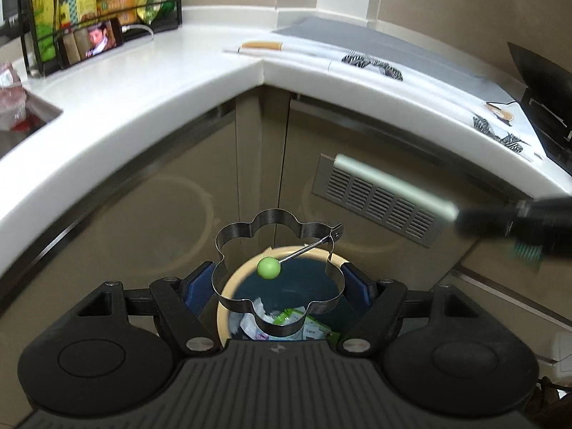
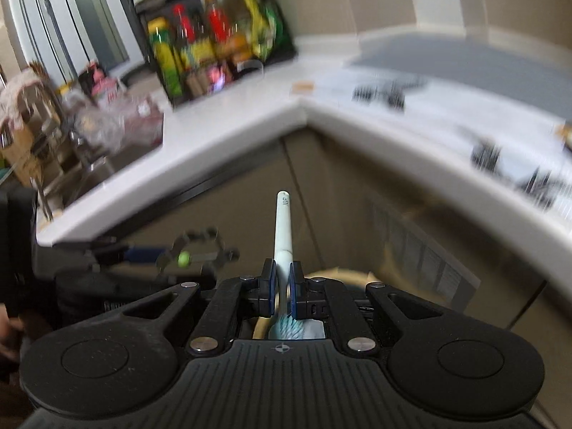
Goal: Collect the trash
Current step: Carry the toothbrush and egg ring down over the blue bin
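Left gripper [image 1: 279,282]: jaws spread wide, blue pads pressed against both sides of a flower-shaped metal egg ring [image 1: 277,275]; wire handle with green ball knob [image 1: 269,268] lying across the ring's opening. Held directly above a round waste bin [image 1: 223,307], cream rim, dark liner, standing on the floor in the inner corner of the L-shaped counter; crumpled wrappers [image 1: 286,321] already inside. Right gripper [image 2: 282,286]: jaws narrow, clamped on the neck of a pale toothbrush [image 2: 283,228], handle pointing forward and up, teal bristle head [image 2: 286,330] tucked back near the gripper body; positioned in front of the cabinet doors, bin rim just beyond. White countertop [image 1: 178,71]: black wire rack of bottles and packets [image 1: 100,3] at the far left end by the wall, phone [image 1: 93,41] leaning against it; sink [image 1: 28,121] at the left edge; grey mat [image 1: 357,39] along the right-hand run. Vent grille [image 1: 375,196] in the right cabinet door.
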Action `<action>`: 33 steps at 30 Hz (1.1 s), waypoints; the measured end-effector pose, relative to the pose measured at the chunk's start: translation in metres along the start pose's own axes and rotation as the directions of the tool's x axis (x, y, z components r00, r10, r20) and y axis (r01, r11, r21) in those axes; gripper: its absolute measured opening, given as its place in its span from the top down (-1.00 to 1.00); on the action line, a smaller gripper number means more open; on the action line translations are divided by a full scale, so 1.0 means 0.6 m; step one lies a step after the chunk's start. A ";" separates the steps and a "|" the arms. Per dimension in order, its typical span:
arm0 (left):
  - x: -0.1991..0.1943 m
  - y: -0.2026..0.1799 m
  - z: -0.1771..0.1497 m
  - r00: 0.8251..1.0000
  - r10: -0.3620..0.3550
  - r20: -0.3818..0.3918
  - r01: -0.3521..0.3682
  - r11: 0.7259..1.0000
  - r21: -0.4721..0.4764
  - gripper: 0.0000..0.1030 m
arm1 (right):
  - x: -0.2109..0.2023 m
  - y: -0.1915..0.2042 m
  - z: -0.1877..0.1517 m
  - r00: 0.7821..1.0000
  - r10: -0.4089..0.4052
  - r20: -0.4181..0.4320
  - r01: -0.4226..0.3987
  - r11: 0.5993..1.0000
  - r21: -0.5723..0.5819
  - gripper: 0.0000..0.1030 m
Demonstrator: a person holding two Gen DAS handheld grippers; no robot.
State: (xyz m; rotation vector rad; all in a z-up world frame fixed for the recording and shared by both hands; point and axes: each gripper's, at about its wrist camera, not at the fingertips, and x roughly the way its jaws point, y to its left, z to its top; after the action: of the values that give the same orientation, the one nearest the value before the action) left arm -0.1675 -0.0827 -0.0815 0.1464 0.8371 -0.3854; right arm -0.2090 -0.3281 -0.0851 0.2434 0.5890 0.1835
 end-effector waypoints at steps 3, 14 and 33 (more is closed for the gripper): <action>0.006 0.000 -0.004 1.000 0.003 -0.008 -0.003 1.000 -0.005 -0.54 | 0.015 -0.004 -0.013 0.999 -0.008 -0.050 0.009 1.000 0.012 0.84; 0.012 -0.002 -0.005 1.000 -0.006 -0.022 0.006 1.000 0.001 -0.55 | 0.039 -0.008 -0.023 0.992 -0.026 -0.120 0.029 0.999 0.018 0.84; 0.017 0.001 0.001 1.000 -0.009 -0.017 0.009 1.000 -0.004 -0.55 | 0.050 -0.004 -0.024 0.989 -0.032 -0.142 0.035 0.999 0.018 0.84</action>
State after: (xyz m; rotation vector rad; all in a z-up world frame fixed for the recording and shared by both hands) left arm -0.1606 -0.0852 -0.0886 0.1426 0.8553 -0.3912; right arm -0.1922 -0.3206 -0.1133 0.2413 0.7356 0.1633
